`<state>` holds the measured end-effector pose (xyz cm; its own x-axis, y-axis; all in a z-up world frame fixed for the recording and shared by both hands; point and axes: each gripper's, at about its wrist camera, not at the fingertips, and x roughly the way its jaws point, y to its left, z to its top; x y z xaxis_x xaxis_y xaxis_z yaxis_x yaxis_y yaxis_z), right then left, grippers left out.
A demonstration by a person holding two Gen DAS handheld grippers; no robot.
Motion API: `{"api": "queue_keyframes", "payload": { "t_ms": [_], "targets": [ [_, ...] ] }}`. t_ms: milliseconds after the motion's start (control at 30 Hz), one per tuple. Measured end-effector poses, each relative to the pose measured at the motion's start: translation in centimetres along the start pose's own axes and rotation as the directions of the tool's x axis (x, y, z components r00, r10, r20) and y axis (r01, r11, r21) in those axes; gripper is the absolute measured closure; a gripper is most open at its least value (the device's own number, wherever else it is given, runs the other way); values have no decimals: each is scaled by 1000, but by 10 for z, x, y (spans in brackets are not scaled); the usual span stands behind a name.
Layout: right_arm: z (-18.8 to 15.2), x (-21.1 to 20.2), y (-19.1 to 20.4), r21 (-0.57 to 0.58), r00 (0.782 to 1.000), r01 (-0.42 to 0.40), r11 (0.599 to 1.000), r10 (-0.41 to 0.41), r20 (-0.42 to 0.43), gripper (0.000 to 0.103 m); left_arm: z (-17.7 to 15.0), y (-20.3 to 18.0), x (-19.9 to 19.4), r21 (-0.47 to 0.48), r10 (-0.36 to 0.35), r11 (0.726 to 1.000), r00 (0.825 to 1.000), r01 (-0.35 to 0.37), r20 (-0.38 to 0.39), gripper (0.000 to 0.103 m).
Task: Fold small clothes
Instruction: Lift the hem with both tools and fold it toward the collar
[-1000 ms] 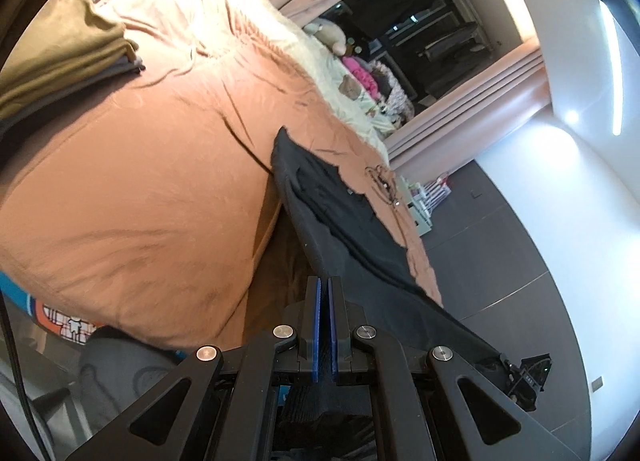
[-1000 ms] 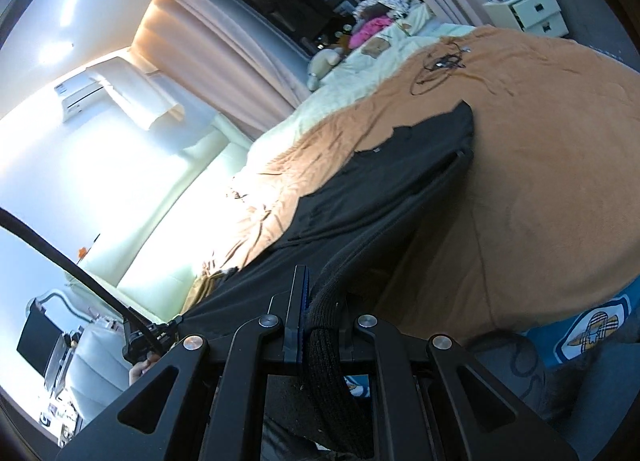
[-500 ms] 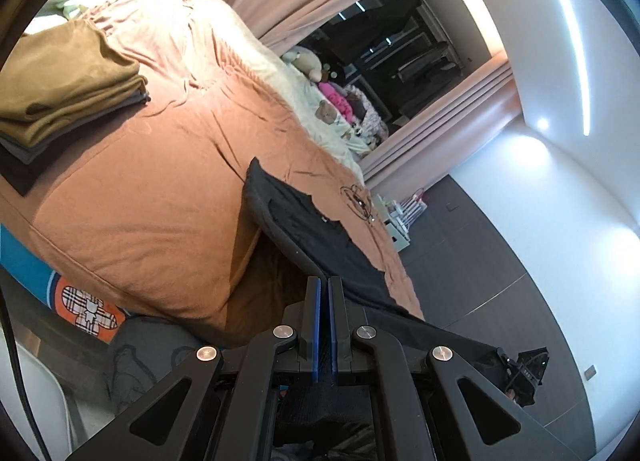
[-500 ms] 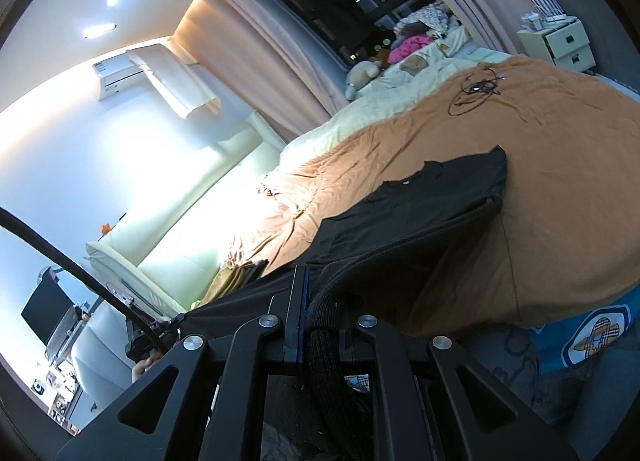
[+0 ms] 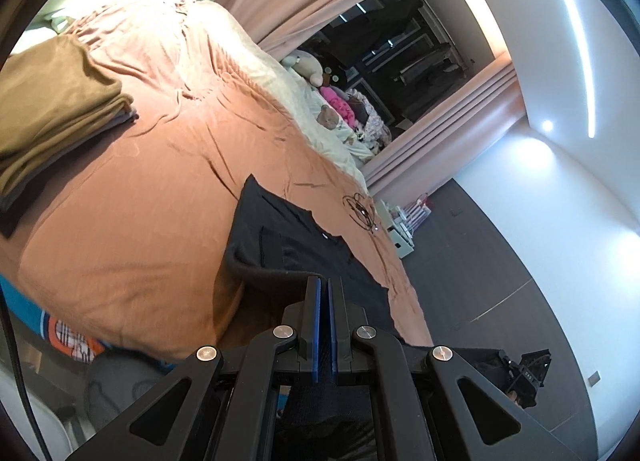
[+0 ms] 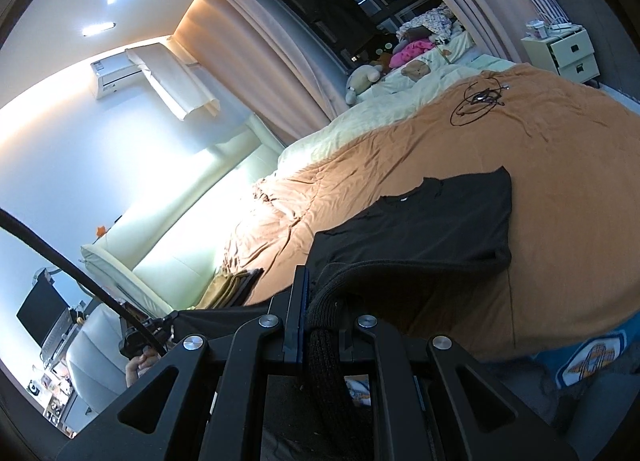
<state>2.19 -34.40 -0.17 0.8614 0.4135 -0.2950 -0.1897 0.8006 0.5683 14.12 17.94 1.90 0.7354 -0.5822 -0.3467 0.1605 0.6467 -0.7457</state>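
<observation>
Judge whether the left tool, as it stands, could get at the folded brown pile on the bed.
Probably not yet. The left tool is shut on the black shirt, so it is occupied. The bedspread between it and the brown pile lies bare, so releasing first should free the way.

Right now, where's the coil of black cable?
The black cable lies on the orange bedspread, beyond the black shirt, toward the white nightstand.

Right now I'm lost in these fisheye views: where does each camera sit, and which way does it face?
Left wrist: behind the left gripper, shut on the black shirt, facing across the bed to the curtains; the right gripper shows.
Right wrist: behind the right gripper, shut on the shirt hem, facing the headboard; a hand shows.
Shared: shirt, bed, cable, folded pile.
</observation>
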Motion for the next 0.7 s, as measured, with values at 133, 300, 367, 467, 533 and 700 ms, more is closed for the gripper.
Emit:
{"api": "queue_keyframes", "payload": {
  "t_ms": [133, 300, 367, 467, 533, 700],
  "targets": [
    [22, 20, -2, -16, 1000, 4, 1000, -4, 4, 98, 27, -5, 20, 10, 21, 1000, 1000, -21, -7, 100],
    [44, 44, -11, -17, 1000, 16, 1000, -16, 2, 98, 58, -11, 46, 24, 38, 999, 999, -38, -22, 100],
    [51, 50, -14, -14, 1000, 29, 999, -29, 2, 98, 73, -16, 61, 32, 48, 998, 998, -47, -31, 100],
    [68, 65, -16, -16, 999, 53, 998, -53, 3, 98, 93, -24, 81, 47, 64, 997, 997, -62, -37, 100],
    [79, 73, -18, -12, 998, 68, 998, -68, 6, 98, 108, -30, 99, 57, 75, 996, 996, -72, -45, 100],
    [103, 99, -27, 3, 994, 109, 994, -109, 9, 98, 135, -38, 137, 76, 108, 992, 993, -104, -55, 100]
  ]
}}
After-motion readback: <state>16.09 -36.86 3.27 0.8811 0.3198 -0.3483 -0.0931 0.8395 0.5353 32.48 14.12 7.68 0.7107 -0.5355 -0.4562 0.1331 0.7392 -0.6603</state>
